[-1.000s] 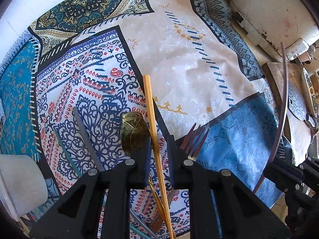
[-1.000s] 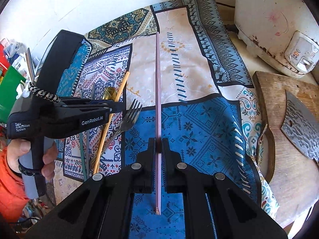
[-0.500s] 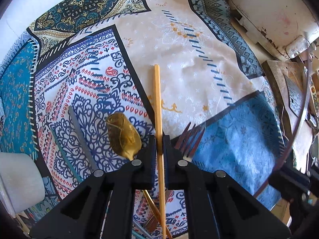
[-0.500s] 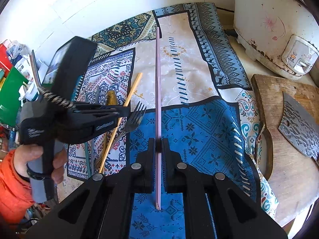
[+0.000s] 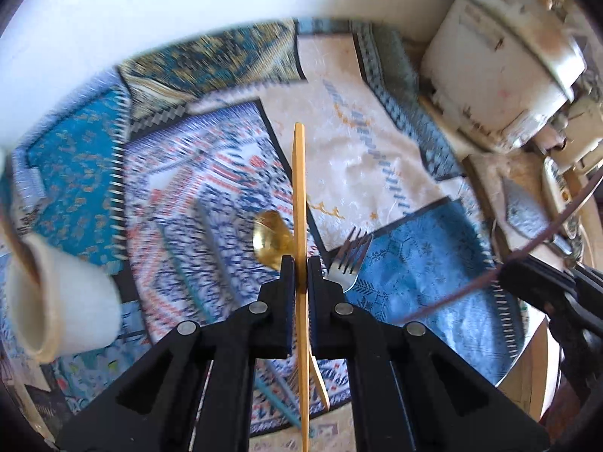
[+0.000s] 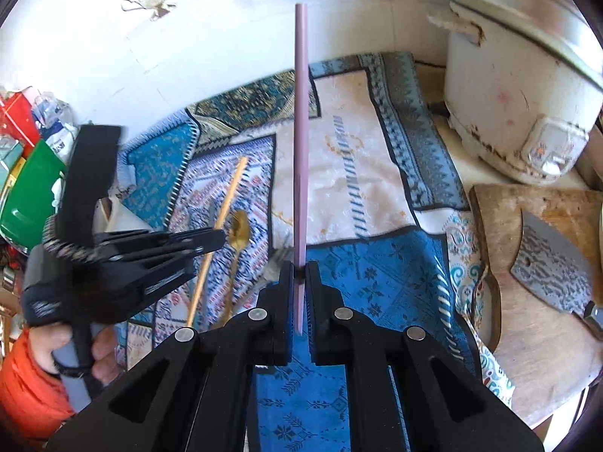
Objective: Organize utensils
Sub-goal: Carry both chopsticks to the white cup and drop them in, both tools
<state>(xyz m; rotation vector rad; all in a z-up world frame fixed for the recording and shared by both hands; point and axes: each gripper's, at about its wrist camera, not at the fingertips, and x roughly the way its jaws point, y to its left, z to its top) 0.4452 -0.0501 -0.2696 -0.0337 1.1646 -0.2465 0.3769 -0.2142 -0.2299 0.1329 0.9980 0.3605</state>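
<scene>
Left wrist view rides behind the left gripper [image 5: 300, 275], looks steeply down along its fingers at the patterned cloth [image 5: 361, 173], close, motion-blurred. Right wrist view rides behind the right gripper [image 6: 300, 275], tilted up more, faces the white wall [image 6: 113, 49] past the cloth's far edge. Both views share the cloth, gold spoon [image 5: 269, 237] [image 6: 238, 231], fork [image 5: 348, 260], rice cooker [image 5: 501, 75] [image 6: 524, 86], cleaver [image 6: 554, 263]. Each view catches the other gripper at its side edge.

Blurred cup [image 5: 64, 301], fork [image 6: 277, 263] half hidden.
</scene>
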